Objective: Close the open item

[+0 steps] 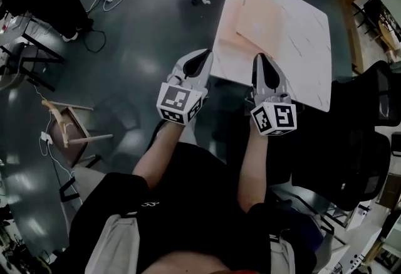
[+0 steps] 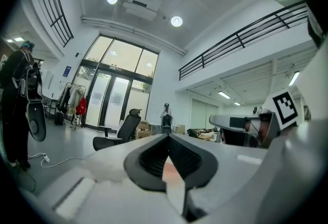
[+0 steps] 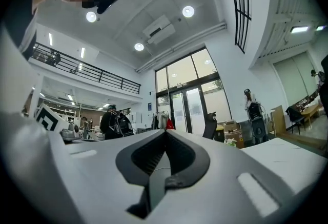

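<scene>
Pink item (image 1: pixel 257 12) lies flat on the table (image 1: pixel 313 78) at upper centre, above both grippers. The right gripper (image 1: pixel 260 58) looks nearer than the left gripper (image 1: pixel 205 53). Both pairs of jaws are pressed together, holding nothing.

White table (image 1: pixel 307 56); item (image 1: pixel 260 12) perhaps pinkish

Pale pink flat item (image 1: pixel 260 15) on table (image 1: pixel 313 81)
</scene>
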The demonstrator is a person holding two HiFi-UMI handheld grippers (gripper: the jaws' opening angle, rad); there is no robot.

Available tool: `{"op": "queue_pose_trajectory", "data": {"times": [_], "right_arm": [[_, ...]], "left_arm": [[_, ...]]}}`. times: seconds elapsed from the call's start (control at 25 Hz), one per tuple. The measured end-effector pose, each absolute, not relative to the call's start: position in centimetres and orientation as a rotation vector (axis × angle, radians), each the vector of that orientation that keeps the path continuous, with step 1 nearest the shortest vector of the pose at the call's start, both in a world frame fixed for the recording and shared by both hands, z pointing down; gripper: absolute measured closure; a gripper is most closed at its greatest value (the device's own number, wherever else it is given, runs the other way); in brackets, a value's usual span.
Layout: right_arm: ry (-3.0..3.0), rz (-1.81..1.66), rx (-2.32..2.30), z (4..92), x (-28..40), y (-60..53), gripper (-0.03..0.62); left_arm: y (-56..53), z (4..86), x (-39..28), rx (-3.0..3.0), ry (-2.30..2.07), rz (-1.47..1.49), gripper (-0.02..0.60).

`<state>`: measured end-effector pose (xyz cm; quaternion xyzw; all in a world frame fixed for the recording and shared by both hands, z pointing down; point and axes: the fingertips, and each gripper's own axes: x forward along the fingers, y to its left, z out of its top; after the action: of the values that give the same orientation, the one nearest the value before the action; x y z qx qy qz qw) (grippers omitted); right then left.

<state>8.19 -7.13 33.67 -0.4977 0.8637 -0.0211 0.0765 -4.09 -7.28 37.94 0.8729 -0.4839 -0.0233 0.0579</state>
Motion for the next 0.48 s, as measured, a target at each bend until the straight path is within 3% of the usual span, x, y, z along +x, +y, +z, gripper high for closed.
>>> {"op": "queue_pose_trajectory", "data": {"times": [0.48], "right_arm": [[2.476,0.068,-1.692,29.0,7.2,-23.9,0.602]], "left_arm": [[-26.4,34.0,-4.1,2.758,-1.214,-0.102,0.583]]}}
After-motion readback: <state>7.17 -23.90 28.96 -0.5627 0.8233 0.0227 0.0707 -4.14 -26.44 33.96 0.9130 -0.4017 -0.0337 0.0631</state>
